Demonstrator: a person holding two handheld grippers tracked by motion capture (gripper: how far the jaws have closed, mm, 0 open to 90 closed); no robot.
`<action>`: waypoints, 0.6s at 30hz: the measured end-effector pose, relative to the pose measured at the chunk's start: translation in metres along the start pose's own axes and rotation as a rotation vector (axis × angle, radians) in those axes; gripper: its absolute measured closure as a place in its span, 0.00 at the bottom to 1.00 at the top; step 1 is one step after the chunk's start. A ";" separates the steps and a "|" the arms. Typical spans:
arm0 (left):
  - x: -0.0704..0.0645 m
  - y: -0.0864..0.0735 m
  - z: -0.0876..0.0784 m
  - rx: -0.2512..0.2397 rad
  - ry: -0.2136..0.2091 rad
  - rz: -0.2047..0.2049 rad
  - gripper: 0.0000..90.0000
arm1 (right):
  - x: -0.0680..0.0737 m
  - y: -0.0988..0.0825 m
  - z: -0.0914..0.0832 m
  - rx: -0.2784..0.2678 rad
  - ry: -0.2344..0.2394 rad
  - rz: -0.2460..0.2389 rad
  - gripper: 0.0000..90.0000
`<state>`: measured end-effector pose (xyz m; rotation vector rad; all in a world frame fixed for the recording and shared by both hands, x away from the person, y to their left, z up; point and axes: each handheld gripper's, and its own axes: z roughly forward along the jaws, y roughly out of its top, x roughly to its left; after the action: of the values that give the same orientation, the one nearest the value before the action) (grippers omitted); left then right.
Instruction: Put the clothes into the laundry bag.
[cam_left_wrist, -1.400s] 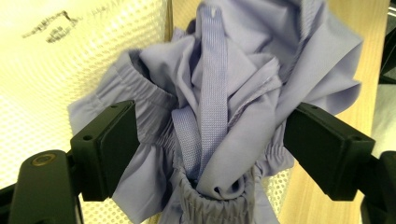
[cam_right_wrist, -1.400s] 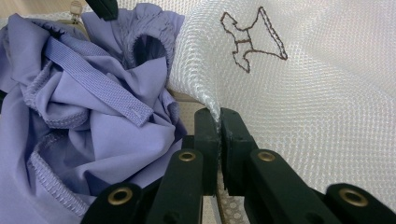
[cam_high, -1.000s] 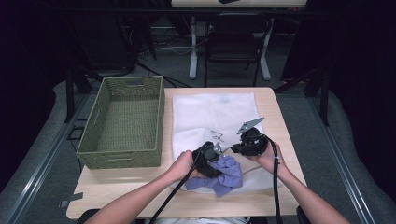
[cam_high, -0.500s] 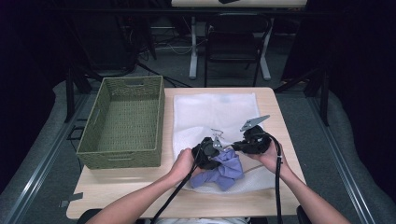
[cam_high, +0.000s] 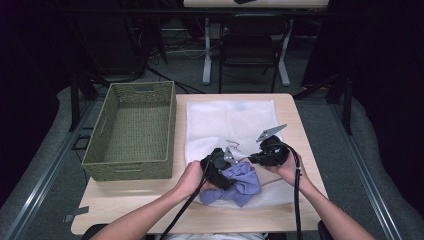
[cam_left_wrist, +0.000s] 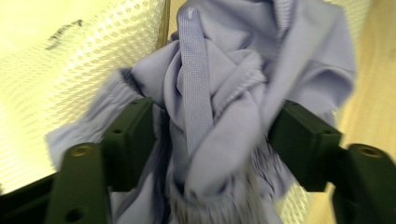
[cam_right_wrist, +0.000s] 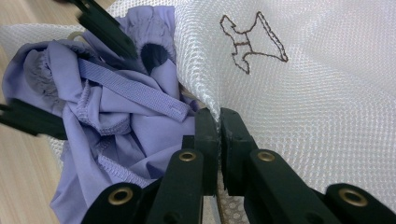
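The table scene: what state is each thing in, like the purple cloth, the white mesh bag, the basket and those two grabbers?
Purple garment: crumpled, lying at the mouth of the mesh bag.
Mesh bag: flat on the table, near edge pinched and lifted.
Basket: upright, empty.
Left gripper: jaws just opened, garment bunched between them.
Right gripper: shut on the bag's mesh edge.

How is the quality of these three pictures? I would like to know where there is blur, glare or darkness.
High view: the table is evenly lit, the room behind is nearly black. Left gripper view: the purple garment is softly blurred, and the white mesh bag glares yellowish at upper left. Right gripper view: sharp on the mesh weave and its brown stitched mark; slight blur at the top left corner.
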<state>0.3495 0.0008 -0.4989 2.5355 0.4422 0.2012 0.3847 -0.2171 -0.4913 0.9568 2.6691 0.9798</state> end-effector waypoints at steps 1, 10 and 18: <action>0.000 0.000 -0.001 -0.003 -0.006 0.001 0.32 | 0.000 0.000 0.000 0.000 0.001 0.006 0.97; -0.001 -0.010 0.040 0.055 -0.044 0.029 0.61 | 0.000 0.001 0.000 -0.001 0.005 0.006 0.97; 0.003 -0.005 0.033 -0.012 0.005 -0.029 0.83 | 0.004 0.004 -0.009 -0.031 0.013 0.016 0.97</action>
<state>0.3590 -0.0103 -0.5296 2.5157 0.4787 0.1991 0.3806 -0.2168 -0.4813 0.9706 2.6527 1.0309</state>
